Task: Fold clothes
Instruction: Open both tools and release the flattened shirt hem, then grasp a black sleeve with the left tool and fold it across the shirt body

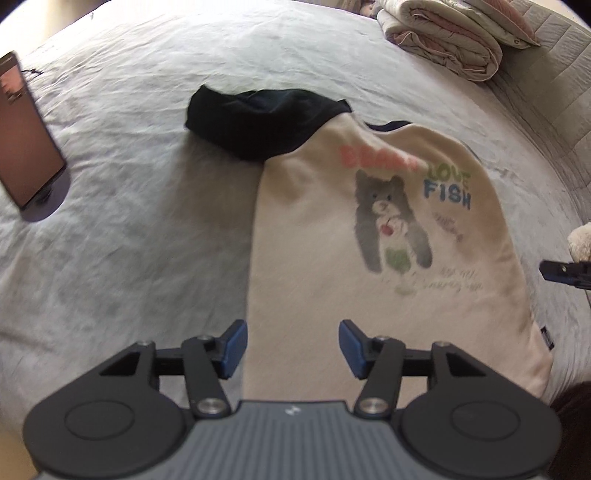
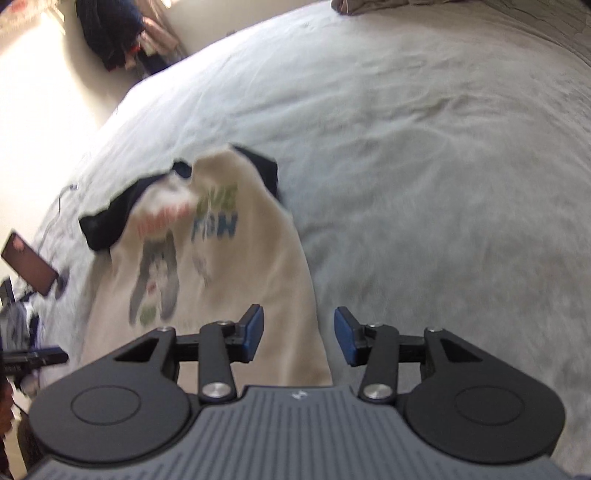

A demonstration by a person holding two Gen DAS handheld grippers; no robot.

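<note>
here, a cream t-shirt (image 1: 325,236) with a bear print and the words "love fish" lies on the bed (image 1: 129,229), front up, its hem toward the cameras. one dark sleeve (image 1: 258,122) spreads out at the shirt's upper left in the left wrist view; the print is blurred in both views. the left tongs (image 1: 291,349) hang spread apart over the hem area, nothing between the blue pads. the right tongs (image 2: 298,338) are likewise spread wide and empty, over the shirt's right edge. a phone (image 1: 26,133) stands propped on the bed well to the left. a folded quilt (image 1: 443,33) sits at the far end.
</note>
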